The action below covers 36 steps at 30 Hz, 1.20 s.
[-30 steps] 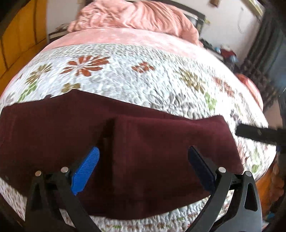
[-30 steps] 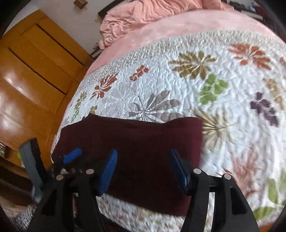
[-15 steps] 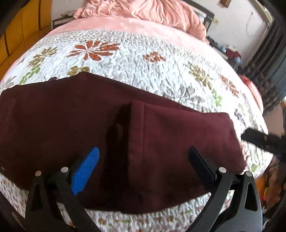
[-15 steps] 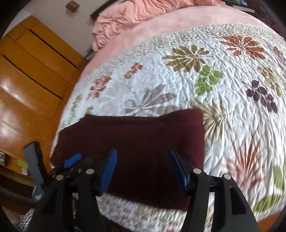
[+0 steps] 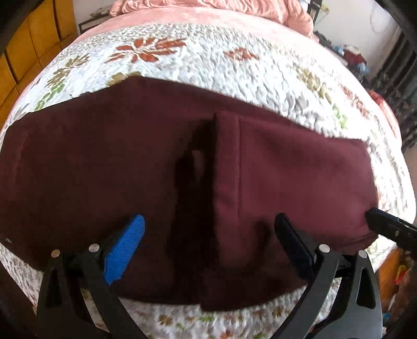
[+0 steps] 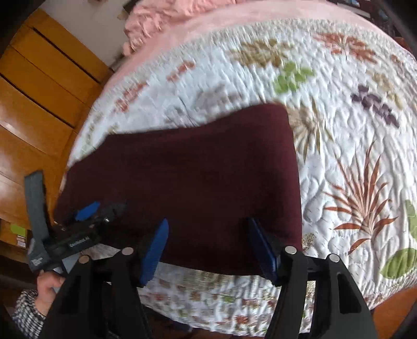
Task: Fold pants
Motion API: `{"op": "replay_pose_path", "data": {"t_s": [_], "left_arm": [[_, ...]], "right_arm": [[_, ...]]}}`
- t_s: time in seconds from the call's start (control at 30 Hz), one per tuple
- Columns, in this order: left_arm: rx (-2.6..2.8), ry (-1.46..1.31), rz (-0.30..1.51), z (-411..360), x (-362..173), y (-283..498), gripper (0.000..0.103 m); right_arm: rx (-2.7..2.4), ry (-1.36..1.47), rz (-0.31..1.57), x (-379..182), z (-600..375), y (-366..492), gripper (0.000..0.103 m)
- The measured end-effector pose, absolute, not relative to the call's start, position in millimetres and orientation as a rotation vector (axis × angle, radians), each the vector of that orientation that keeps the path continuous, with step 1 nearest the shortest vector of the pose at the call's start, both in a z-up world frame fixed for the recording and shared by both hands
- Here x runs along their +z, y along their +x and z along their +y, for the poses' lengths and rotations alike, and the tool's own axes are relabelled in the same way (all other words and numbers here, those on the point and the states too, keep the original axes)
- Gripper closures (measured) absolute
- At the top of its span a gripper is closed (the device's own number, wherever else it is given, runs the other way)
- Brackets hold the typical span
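While both my grippers, left (image 5: 208, 240) and right (image 6: 207, 243), hover with fingers apart, the pants (image 5: 286, 169) lie folded on the quilt (image 6: 351, 130) beyond them.

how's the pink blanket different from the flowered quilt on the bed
The pink blanket is plain and lies bunched at the far end; the quilt is white with flowers and leaves, spread flat. The pants lie on the quilt and none touch the blanket. Both cover the same bed.
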<state>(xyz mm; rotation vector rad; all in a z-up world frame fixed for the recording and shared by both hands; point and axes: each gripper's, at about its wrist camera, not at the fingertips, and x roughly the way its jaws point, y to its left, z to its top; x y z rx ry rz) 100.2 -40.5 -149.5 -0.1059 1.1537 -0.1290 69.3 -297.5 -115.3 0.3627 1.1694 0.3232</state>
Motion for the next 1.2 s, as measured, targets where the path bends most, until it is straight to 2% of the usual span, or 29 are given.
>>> {"op": "replay_pose_path", "data": {"t_s": [0.23, 0.6, 0.83, 0.93, 1.2], "left_arm": [[-0.158, -0.35, 1.128, 54, -106, 67, 0.004], [0.089, -0.729, 1.11, 229, -122, 16, 0.004], [0.158, -0.916, 1.097, 282, -155, 22, 0.005], [0.155, -0.966, 1.059, 293, -161, 27, 0.005], [0.148, -1.067, 0.979, 312, -167, 43, 0.005]], "right_arm": [[0.427, 0.447, 1.108, -89, -282, 58, 0.037], [0.525, 0.398, 1.164, -105, -224, 61, 0.037], [0.503, 0.392, 1.184, -111, -229, 57, 0.037], [0.511, 0.41, 1.186, -115, -229, 62, 0.03], [0.502, 0.388, 1.198, -126, -227, 64, 0.03]]}}
